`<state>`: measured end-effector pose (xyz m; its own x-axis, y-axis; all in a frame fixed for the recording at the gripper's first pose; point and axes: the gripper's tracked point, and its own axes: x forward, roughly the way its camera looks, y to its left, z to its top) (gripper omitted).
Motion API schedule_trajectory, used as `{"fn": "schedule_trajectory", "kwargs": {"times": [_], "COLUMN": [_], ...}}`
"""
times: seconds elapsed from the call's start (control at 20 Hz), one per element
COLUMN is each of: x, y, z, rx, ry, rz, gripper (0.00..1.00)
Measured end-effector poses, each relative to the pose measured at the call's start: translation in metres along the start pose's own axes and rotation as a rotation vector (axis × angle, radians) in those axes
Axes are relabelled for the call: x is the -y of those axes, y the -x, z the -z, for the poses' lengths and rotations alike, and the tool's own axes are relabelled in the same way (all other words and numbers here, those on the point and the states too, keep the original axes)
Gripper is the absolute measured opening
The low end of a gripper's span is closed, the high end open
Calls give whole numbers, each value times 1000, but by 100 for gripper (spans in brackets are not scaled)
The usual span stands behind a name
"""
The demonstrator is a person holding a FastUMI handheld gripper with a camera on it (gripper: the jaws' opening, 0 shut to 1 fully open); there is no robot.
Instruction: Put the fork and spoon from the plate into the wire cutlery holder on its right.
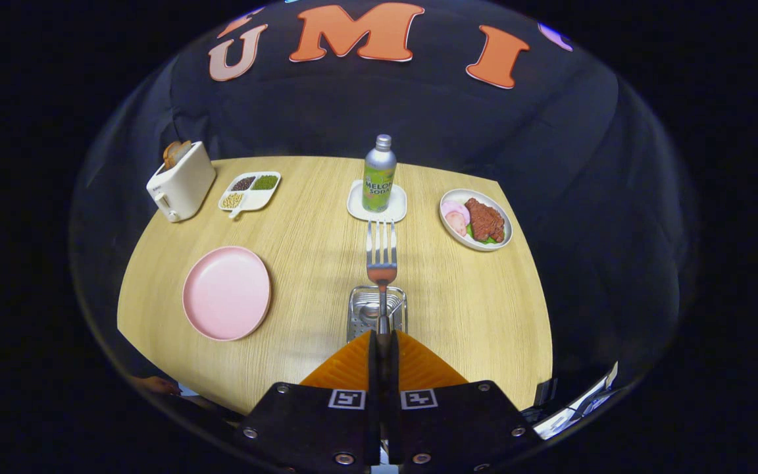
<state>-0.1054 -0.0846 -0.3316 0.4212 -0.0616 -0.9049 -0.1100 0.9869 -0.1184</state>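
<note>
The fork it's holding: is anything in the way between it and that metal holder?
Nothing visible is. The gripper is shut on the fork by its handle, tines pointing ahead. The wire cutlery holder sits directly beneath the fork, just ahead of the fingers, its top open. The pink plate lies off to the holder's left, bare.

plate [226,293] pink | fork [381,253] silver | table [484,309] light woodgrain

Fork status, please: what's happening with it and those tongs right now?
Tongs shut on fork handle, tines pointing ahead. Fork above wire cutlery holder, not yet in. Pink plate bare. Nothing in the way.
</note>
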Motion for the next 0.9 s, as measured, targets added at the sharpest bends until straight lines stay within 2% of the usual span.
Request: {"fn": "schedule_trajectory", "kwargs": {"times": [0.35, 0.65, 0.8, 0.9], "x": [4, -3, 1, -3], "y": [-21, -34, -44, -46], "z": [33, 52, 60, 62], "rx": [-209, -383, -442, -468], "ry": [47, 58, 82, 79], "rz": [-40, -125, -96, -111], "gripper": [5, 5, 6, 6]}}
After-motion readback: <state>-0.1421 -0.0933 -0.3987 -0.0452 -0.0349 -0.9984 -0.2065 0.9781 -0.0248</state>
